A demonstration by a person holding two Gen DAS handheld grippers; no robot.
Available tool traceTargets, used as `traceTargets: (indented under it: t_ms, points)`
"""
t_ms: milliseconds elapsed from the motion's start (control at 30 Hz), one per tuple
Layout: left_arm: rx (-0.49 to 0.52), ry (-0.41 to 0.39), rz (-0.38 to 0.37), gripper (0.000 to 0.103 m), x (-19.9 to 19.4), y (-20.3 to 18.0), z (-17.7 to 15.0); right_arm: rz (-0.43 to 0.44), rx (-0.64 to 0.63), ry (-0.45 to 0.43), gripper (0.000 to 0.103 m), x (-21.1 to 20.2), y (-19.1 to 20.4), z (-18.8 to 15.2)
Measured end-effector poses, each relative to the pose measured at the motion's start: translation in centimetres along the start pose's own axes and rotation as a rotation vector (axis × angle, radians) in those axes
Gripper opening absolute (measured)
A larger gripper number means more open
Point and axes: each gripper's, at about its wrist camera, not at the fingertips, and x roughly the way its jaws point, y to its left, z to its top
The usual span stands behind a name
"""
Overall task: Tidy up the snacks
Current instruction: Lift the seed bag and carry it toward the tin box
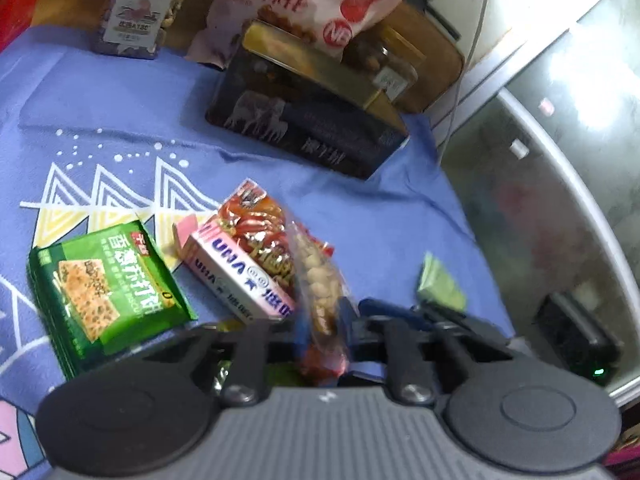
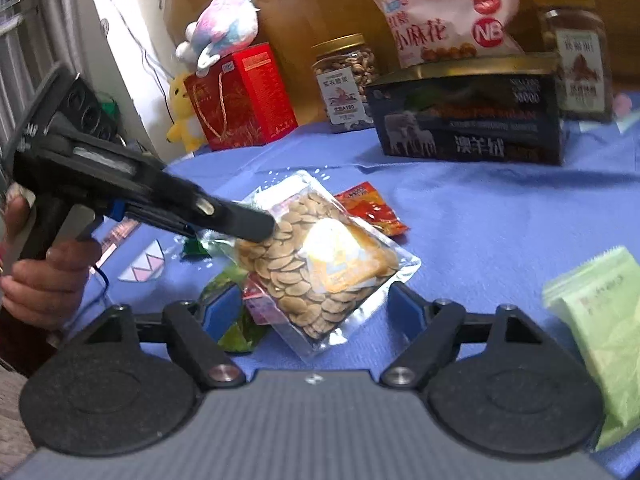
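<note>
Landmark: clear plastic pouch of flat tan seeds (image 2: 320, 264), lying on the blue printed cloth (image 2: 480, 216).

Left side: left gripper (image 2: 256, 226) comes in from the pouch's left, held by a person's hand (image 2: 44, 276). Its jaws are pinched nearly shut on the pouch's upper-left edge; in the left wrist view the pouch shows edge-on as a thin clear strip between the jaws. Pouch looks lifted and tilted by that corner, though I can't tell whether its low corner touches the cloth.

Centre: pouch hangs diagonally, long axis running from the upper left down toward the right wrist camera. Right gripper (image 2: 316, 312) sits at the pouch's near low end, blue pads spread wide on either side, not pressing. Pouch is between the pads but ungripped.

Under and left of the pouch: green cracker packet (image 1: 108, 292), pink-and-white small carton (image 1: 236, 272), red-orange snack sachet (image 2: 372, 208) just behind.

Right of the pouch: pale green packet (image 2: 600, 320), well apart. Behind: dark rectangular gift box (image 2: 468, 120).

Judgement: right gripper is the free one and nearest the pouch's low end; closing across the short axis there would give a two-point hold.
</note>
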Motion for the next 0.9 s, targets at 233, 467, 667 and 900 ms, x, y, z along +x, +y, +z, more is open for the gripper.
traceTargets:
  t_ms: [233,467,667,900]
  points:
    - [-0.074,-0.034,-0.047,0.012,-1.5,2.2,-0.9,0.022,0.062,-0.012,0.083,-0.5,-1.2,0.0]
    - [-0.228,-0.064,-0.144,0.015,-2.5,6.0,-1.8,0.048,0.028,0.019,0.085,0.5,0.0,0.4]
    - [-0.2,-0.068,-0.109,0.018,-2.6,6.0,-1.9,0.057,-0.05,0.033,0.076,1.8,1.6,0.7]
    - [-0.078,-0.113,-0.095,0.016,-4.3,3.3,-0.7,0.043,-0.141,-0.02,0.055,0.7,2.7,1.4]
